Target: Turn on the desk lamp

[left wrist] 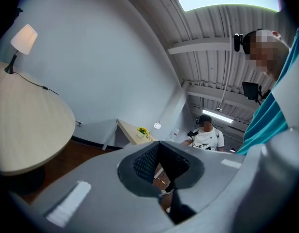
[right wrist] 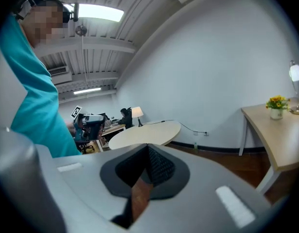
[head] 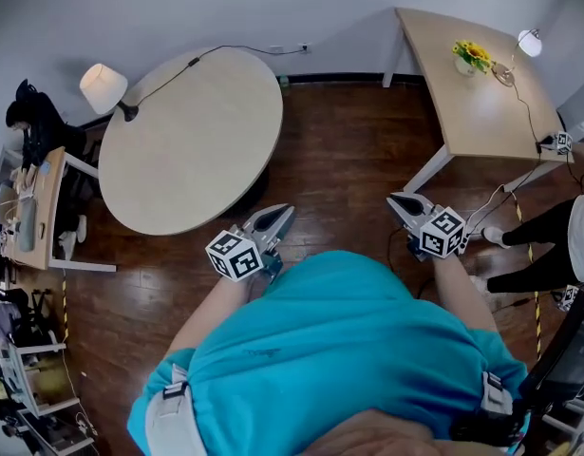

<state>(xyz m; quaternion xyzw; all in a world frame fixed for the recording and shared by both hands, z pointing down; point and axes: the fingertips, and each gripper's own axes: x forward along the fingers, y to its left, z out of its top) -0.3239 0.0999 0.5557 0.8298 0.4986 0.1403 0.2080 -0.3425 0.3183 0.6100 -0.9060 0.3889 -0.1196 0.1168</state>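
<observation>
Dark wood floor (head: 339,160) underfoot, open between two tables; the operator stands mid-room in a teal shirt (head: 339,340).

Left gripper (head: 275,219) and right gripper (head: 403,204) are carried low in front of the torso, pointing out over bare floor. In each gripper view the jaws are closed tip to tip with nothing between them. This reads as a carrying posture, so the approach is probably not yet begun.

- Round table (head: 192,141), ahead-left, top bare. A shaded lamp (head: 103,87) stands at its far-left edge. Its cord (head: 225,49) runs across the rim toward a wall socket (head: 304,47), so it sits on the wall side for the plug.
- Rectangular table (head: 472,103), ahead-right. It holds flowers (head: 470,55) and a small globe-headed lamp (head: 528,42) at the far end, with its own lead trailing down the table.

Two candidate lamps, both well apart from either gripper. I cannot tell which one the task means, and neither switch is visible.

Another person (head: 548,245) stands at the right edge. A cluttered desk (head: 35,198) lines the left. Plain pale walls beyond.
</observation>
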